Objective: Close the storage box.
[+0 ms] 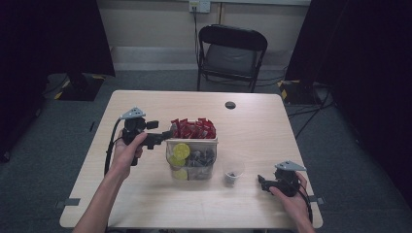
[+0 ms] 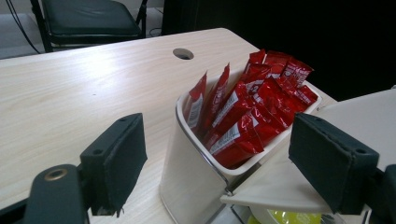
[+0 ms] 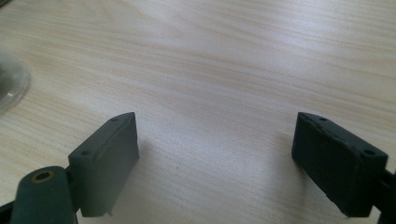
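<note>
— What sits in front of you?
— A clear organizer box (image 1: 192, 155) mid-tabletop: red sachets (image 2: 243, 112) standing upright in its far compartment, yellow lime slices (image 1: 180, 150) and dark pieces (image 1: 201, 158) in the near ones.

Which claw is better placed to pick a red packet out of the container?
Left. The left claw is open at the container's rim, and the red packets stand just ahead between its jaws. The right claw is open too, but low over bare table, beyond the small cup.
</note>
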### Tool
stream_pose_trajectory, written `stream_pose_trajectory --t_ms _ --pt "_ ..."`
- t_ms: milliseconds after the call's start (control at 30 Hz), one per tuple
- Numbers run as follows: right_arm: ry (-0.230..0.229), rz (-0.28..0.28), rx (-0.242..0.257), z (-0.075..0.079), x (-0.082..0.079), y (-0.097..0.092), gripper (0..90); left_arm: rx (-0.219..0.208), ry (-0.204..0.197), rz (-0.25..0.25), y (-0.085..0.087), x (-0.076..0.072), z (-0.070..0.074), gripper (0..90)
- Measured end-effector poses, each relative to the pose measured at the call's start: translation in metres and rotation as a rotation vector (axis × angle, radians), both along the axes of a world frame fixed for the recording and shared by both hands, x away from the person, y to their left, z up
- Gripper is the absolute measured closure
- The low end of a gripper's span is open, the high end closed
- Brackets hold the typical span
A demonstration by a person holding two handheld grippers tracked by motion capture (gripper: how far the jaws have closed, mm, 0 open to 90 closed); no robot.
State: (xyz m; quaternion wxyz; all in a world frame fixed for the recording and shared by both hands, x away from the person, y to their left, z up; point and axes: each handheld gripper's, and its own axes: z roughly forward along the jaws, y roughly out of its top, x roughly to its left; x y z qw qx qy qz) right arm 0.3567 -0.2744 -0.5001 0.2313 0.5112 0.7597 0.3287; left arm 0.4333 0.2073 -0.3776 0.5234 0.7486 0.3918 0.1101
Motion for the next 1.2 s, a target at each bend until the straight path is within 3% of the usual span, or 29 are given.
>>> stream_pose_trajectory --t_ms 567,667,1100,1133,1200 --pt "0.0 0.001 0.0 0.0 0.0 0.0 14.1 0.013 0.01 -0.014 -0.003 -0.005 -0.004 18.1" --pt "0.0 0.0 0.001 0.0 0.0 0.0 14.1 0.012 -0.025 -0.053 -0.006 -0.008 -0.005 17.5" --pt "-0.001 -0.001 0.001 0.0 0.0 0.0 14.1 0.091 0.036 -0.051 -0.009 -0.012 -0.023 15.8" --pt "-0.001 -0.001 0.002 0.0 0.0 0.0 14.1 0.083 0.037 -0.052 -0.009 -0.012 -0.024 15.8" --pt "-0.001 -0.002 0.001 0.0 0.0 0.0 14.1 0.109 0.046 -0.047 -0.009 -0.014 -0.027 15.9"
